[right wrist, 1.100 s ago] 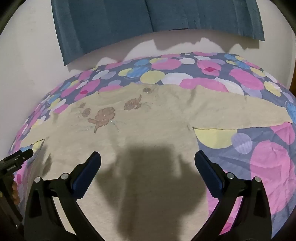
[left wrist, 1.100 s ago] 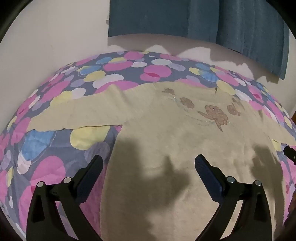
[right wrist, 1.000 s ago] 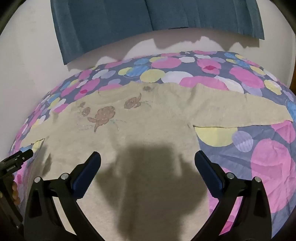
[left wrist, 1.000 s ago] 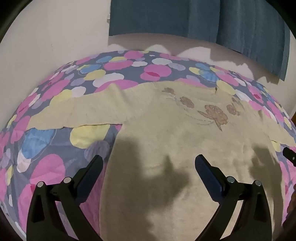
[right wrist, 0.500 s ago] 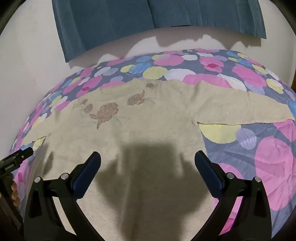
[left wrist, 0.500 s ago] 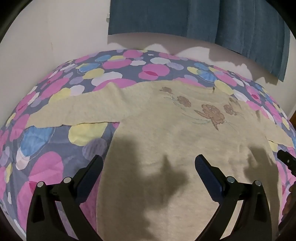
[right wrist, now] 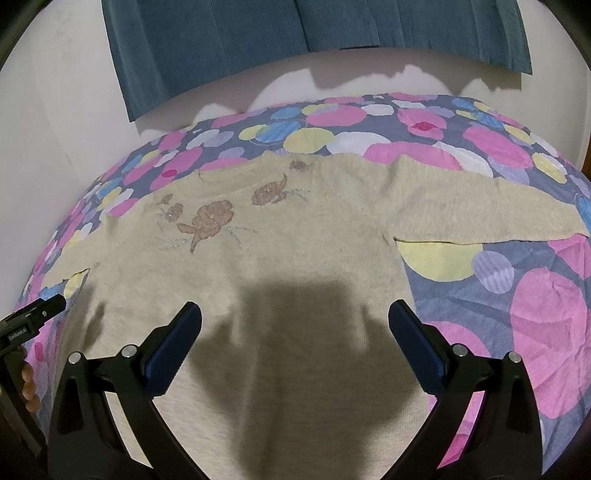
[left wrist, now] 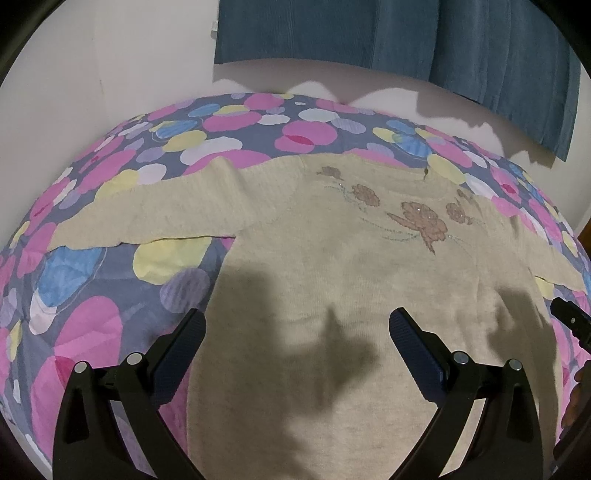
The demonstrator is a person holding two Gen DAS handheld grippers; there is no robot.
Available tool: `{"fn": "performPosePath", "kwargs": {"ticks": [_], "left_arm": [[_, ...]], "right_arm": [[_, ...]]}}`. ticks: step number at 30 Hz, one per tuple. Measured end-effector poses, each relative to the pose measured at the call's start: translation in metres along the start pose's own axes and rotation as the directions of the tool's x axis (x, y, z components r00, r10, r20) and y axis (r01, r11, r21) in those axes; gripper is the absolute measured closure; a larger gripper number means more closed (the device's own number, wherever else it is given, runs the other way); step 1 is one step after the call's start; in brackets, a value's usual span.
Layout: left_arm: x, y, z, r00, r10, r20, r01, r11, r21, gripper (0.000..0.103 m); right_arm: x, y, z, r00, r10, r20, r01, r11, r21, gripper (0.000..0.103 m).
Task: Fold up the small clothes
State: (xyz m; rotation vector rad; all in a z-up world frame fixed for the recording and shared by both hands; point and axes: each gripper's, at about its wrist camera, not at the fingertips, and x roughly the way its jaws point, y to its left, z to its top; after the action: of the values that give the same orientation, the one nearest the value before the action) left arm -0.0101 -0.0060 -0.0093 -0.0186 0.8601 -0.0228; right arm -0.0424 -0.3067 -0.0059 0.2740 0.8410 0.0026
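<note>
A small beige knit sweater (left wrist: 332, 266) with brown flower embroidery lies flat, face up, on a bed, both sleeves spread out sideways. It also shows in the right wrist view (right wrist: 295, 251). My left gripper (left wrist: 297, 332) is open and empty, hovering over the sweater's lower left body. My right gripper (right wrist: 294, 323) is open and empty, hovering over the lower right body. The left sleeve (left wrist: 147, 218) reaches left and the right sleeve (right wrist: 480, 214) reaches right. Each gripper's tip shows at the edge of the other's view.
The bed cover (left wrist: 92, 295) is grey-blue with pink, yellow and blue circles. A white wall and dark teal curtains (right wrist: 295, 33) stand behind the bed. A wooden edge (left wrist: 585, 229) shows at far right.
Both grippers have drifted slightly forward over the sweater. Both stay open. The sweater has not moved.
</note>
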Motion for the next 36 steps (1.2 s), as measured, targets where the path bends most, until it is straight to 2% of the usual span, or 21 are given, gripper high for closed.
{"fn": "performPosePath", "kwargs": {"ticks": [6,8,36], "left_arm": [[0.000,-0.002,-0.007,1.000,0.002,0.000,-0.002,1.000,-0.002,0.004],[0.000,0.001,0.003,1.000,-0.002,-0.003,0.002,1.000,0.003,0.004],[0.000,0.003,0.004,1.000,-0.002,-0.004,0.002,1.000,0.001,0.004]], "right_arm": [[0.002,0.001,-0.001,1.000,-0.001,-0.008,0.001,1.000,0.001,0.002],[0.002,0.001,-0.001,1.000,-0.002,-0.009,0.002,1.000,0.001,0.002],[0.002,0.001,-0.001,1.000,-0.001,-0.010,0.001,1.000,0.000,0.002]]}}
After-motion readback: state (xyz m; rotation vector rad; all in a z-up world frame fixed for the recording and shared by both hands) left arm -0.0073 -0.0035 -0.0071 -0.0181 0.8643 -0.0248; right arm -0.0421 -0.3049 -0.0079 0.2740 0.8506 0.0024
